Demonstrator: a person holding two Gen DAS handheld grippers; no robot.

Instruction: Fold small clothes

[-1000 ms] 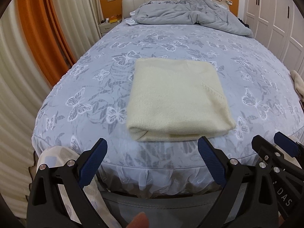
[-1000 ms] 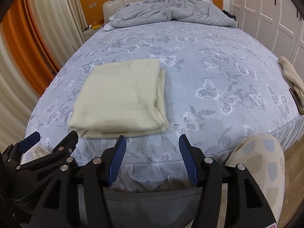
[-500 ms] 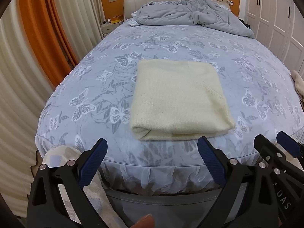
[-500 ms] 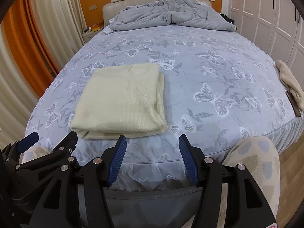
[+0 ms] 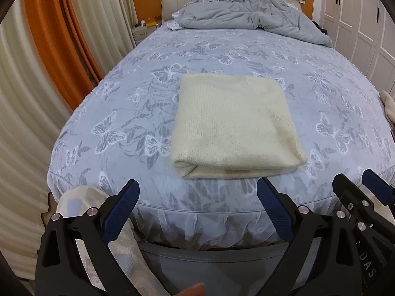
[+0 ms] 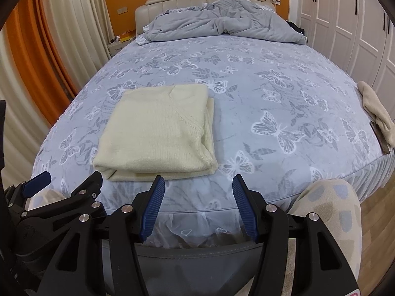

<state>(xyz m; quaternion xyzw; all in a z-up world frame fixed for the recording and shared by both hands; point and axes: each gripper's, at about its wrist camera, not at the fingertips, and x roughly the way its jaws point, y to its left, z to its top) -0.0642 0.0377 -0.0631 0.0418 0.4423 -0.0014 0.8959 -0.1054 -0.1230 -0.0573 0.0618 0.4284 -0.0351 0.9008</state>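
A cream knit sweater (image 5: 234,123) (image 6: 158,130) lies folded into a neat rectangle near the foot of the bed (image 5: 123,123). My left gripper (image 5: 197,187) hovers just short of the mattress edge, below the sweater's near fold. It stands wide open with nothing between its blue pads. My right gripper (image 6: 198,182) hangs beside it to the right, off the sweater's near right corner, open and empty. Each gripper shows at the edge of the other's view: the right gripper (image 5: 365,190) and the left gripper (image 6: 61,185).
Another cream garment (image 6: 375,108) lies on the bed's right edge. A crumpled grey duvet (image 5: 246,17) is heaped by the headboard. The person's knees in patterned trousers (image 6: 330,209) press against the bed's foot. Curtains hang at left and white wardrobe doors (image 6: 358,24) stand at right.
Both views have drifted only slightly. The sweater lies as before and both grippers stay open and empty.
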